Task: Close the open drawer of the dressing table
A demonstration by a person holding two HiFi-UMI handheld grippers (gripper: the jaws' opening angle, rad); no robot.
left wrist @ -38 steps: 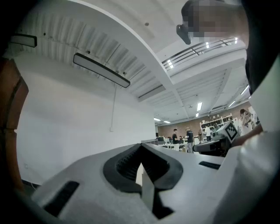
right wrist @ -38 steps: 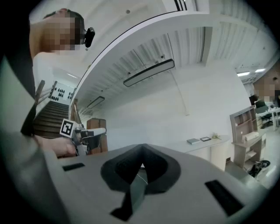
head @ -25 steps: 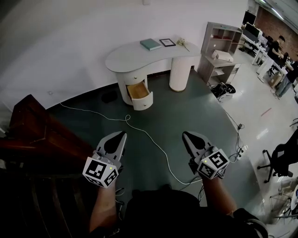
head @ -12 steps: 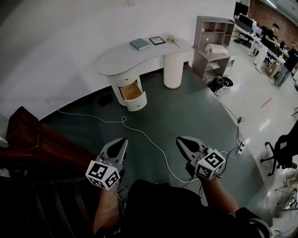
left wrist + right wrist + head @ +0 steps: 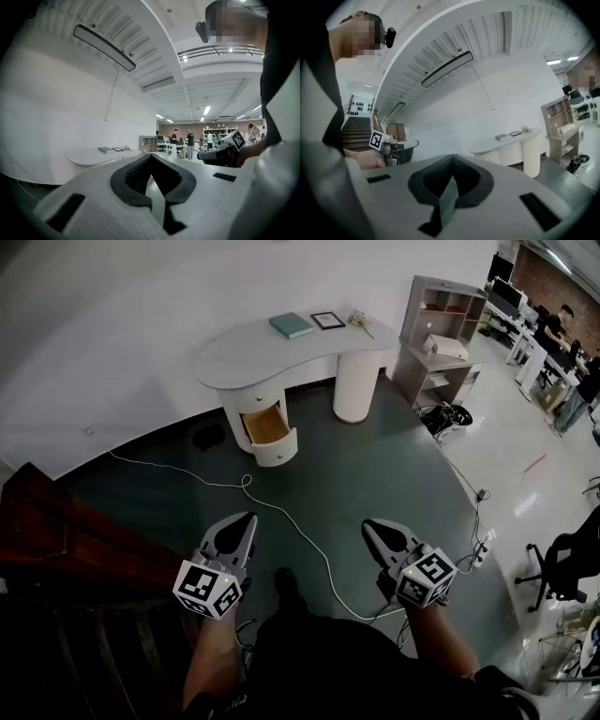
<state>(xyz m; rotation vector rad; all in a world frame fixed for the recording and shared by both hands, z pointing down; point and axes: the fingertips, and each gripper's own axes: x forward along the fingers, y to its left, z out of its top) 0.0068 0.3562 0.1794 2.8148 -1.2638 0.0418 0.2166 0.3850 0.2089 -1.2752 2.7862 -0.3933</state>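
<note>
The white dressing table (image 5: 281,351) stands against the far wall, with its wood-lined drawer (image 5: 270,432) pulled open under the left end. It is far from both grippers, across the dark green floor. In the head view my left gripper (image 5: 247,519) and right gripper (image 5: 369,525) point level toward the table, side by side, both shut and empty. The left gripper view shows my left gripper (image 5: 151,156) with its tips meeting and the table (image 5: 101,156) small at the left. In the right gripper view my right gripper (image 5: 452,157) is shut and the table (image 5: 506,143) lies ahead to the right.
A white cable (image 5: 281,510) snakes over the floor between me and the drawer. A dark wooden stair rail (image 5: 75,540) runs along my left. A grey shelf unit (image 5: 441,324) stands right of the table and an office chair (image 5: 562,568) at the far right. My shoe (image 5: 286,585) shows between the grippers.
Both grippers have travelled forward and a little lower with the person's step, jaws unchanged. A shoe now shows between them, and the stair rail has slid further back at the left.
</note>
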